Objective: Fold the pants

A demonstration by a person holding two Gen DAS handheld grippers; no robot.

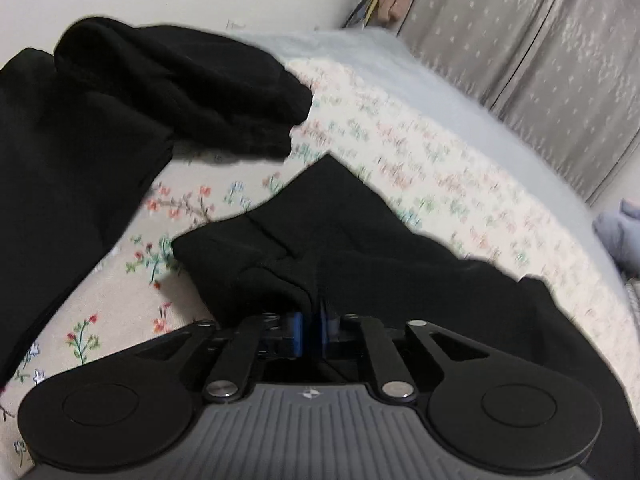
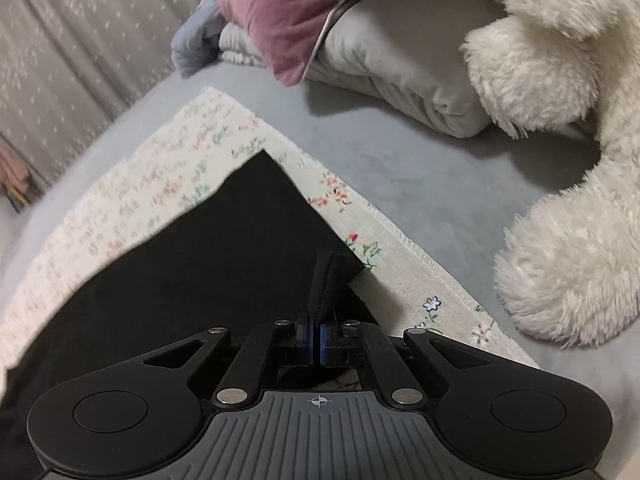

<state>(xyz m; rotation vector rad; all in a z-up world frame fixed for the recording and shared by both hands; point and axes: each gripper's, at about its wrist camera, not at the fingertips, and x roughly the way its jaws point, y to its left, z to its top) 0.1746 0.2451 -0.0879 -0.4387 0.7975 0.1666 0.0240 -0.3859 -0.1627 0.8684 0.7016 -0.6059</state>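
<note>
Left gripper (image 1: 311, 322) jaws clenched on a bunched fold of black pants (image 1: 340, 240), right gripper (image 2: 315, 338) jaws pinching the pants' edge (image 2: 326, 280), fabric spreading ahead of both over a floral cloth (image 2: 168, 168) on the bed (image 2: 440, 184)

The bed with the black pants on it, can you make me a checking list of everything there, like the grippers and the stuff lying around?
Surface: floral cloth spread over a pale blue bed cover.
Job's things: black pants lying on the cloth, partly bunched, not yet folded flat.
Clutter: white plush toy, folded grey blanket and dark pink pillow beyond the cloth.
Grippers: left gripper shut on a bunch of pants fabric; right gripper shut on a pants edge.
Cables: nothing seen for sure; a thin grey strip by the pillow is unclear.
Surroundings: grey curtain with small white flecks behind the bed.
</note>
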